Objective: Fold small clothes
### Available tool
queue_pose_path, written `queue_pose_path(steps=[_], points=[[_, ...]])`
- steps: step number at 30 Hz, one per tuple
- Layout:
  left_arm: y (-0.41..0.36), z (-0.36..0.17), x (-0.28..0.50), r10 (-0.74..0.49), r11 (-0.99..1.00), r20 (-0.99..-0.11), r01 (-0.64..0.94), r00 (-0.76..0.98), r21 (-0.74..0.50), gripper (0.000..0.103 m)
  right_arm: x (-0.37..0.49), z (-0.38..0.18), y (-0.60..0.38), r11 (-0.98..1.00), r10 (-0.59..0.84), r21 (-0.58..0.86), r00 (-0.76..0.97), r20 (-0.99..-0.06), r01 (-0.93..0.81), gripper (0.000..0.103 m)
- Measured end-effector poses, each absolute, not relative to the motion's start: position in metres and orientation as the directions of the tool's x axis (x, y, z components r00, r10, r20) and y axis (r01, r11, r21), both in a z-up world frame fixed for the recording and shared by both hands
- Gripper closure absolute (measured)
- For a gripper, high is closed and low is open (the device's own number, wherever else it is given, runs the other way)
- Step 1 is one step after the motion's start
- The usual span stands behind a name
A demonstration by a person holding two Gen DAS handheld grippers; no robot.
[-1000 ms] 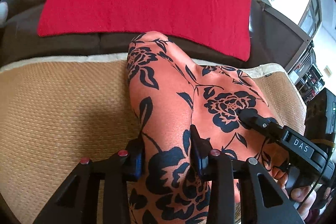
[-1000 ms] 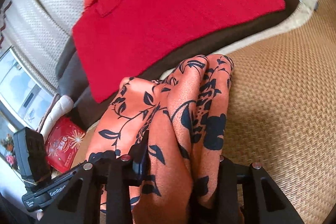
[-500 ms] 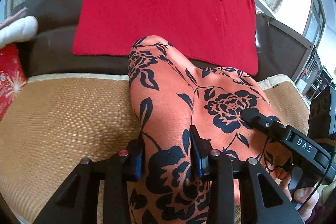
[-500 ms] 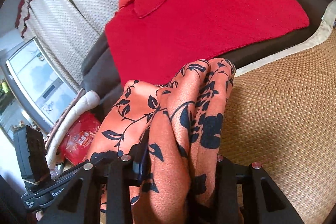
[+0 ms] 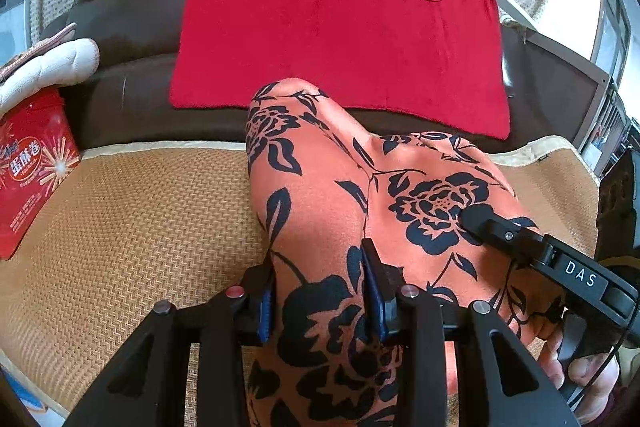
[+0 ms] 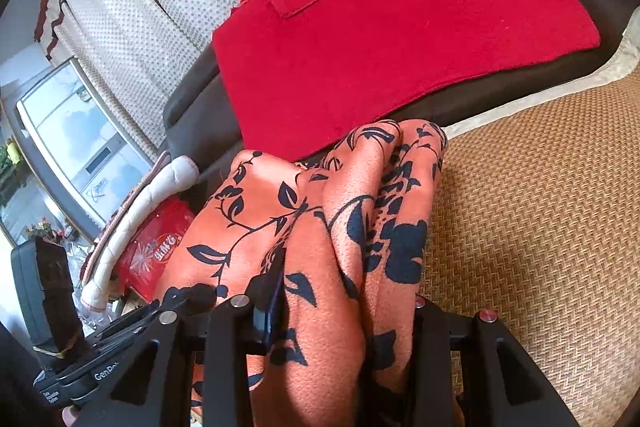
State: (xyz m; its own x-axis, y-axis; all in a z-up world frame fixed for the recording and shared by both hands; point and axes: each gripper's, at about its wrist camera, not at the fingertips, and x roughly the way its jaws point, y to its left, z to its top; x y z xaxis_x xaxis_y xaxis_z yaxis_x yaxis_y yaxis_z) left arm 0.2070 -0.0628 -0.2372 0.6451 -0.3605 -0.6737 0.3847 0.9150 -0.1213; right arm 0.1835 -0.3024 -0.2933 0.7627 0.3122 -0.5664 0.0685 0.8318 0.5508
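Note:
An orange garment with black flower print (image 5: 320, 195) is held up over the woven tan mat (image 5: 132, 227). My left gripper (image 5: 318, 291) is shut on a bunched part of it. My right gripper (image 6: 344, 311) is shut on another bunched part (image 6: 352, 227), with the cloth folded in thick pleats between the fingers. The right gripper also shows in the left wrist view (image 5: 476, 219), gripping the cloth to the right of my left one. The garment's lower part hangs out of sight below both cameras.
A red cloth (image 5: 340, 39) lies flat on the dark brown sofa (image 5: 128, 23) behind the mat. A red snack box (image 5: 30, 167) and a white padded item (image 5: 52, 67) lie at the left. Dotted curtains (image 6: 152, 3) hang behind.
Both grippers have lifted with the garment. More of the sofa back, red cloth, curtains and red box has come into view. The grips have not changed.

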Motion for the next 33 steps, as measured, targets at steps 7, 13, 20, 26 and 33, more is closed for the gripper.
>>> queue_pose_path(steps=[7,13,20,26,33], points=[[-0.069,-0.243,0.207,-0.332,0.924,-0.691,0.370,0.642,-0.100,0.064,0.192,-0.300,-0.298,0.838,0.315,0.540,0.743,-0.591,0.074,0.063],[-0.072,-0.249,0.211,-0.320,0.927,-0.715,0.363,0.622,-0.099,0.064,0.196,-0.305,-0.297,0.847,0.309,0.524,0.720,-0.622,0.089,0.063],[-0.077,-0.264,0.217,-0.296,0.929,-0.757,0.360,0.582,-0.086,0.064,0.200,-0.318,-0.299,0.857,0.296,0.501,0.685,-0.666,0.117,0.063],[-0.080,-0.285,0.225,-0.200,0.946,-0.823,0.323,0.531,-0.021,0.053,0.206,-0.340,-0.303,0.869,0.282,0.468,0.618,-0.734,0.159,0.060],[-0.070,-0.257,0.209,-0.085,0.952,-0.714,0.268,0.695,0.147,0.049,0.190,-0.320,-0.324,0.876,0.204,0.440,0.677,-0.707,0.196,0.050]])
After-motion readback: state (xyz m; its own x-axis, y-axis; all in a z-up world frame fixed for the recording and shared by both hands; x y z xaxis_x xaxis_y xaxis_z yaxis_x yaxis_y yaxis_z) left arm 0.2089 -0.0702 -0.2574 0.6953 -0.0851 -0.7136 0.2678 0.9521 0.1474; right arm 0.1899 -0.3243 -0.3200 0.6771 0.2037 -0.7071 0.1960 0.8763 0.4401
